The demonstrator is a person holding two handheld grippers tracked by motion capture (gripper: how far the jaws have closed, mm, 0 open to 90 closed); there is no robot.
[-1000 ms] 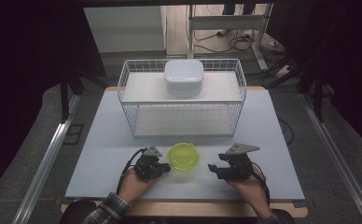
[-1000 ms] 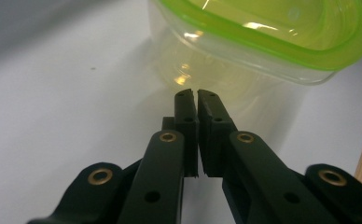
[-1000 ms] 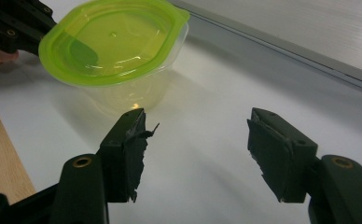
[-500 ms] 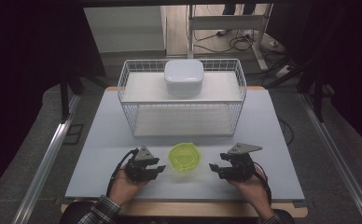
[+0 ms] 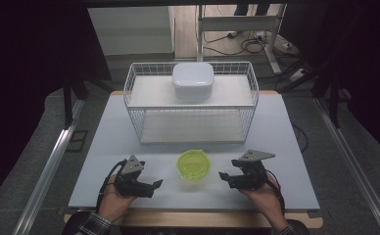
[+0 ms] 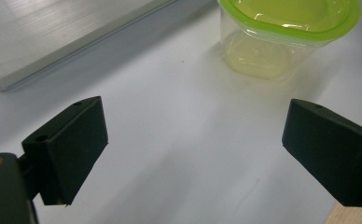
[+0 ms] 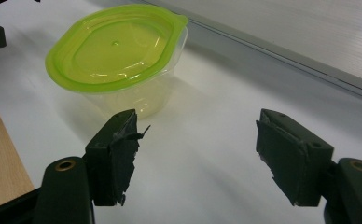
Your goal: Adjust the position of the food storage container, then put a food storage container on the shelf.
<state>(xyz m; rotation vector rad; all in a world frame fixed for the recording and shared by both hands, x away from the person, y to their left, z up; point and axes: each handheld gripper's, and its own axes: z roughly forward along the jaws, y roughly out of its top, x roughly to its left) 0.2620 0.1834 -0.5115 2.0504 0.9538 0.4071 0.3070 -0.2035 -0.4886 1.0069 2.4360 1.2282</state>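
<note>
White desk (image 5: 129, 147) carries a clear plastic tub with a lime-green lid (image 5: 193, 164) near its front edge, between the left gripper (image 5: 156, 185), jaws just opened wide and empty, and the right gripper (image 5: 224, 177), jaws spread and empty; white wire basket (image 5: 134, 98) behind.
</note>
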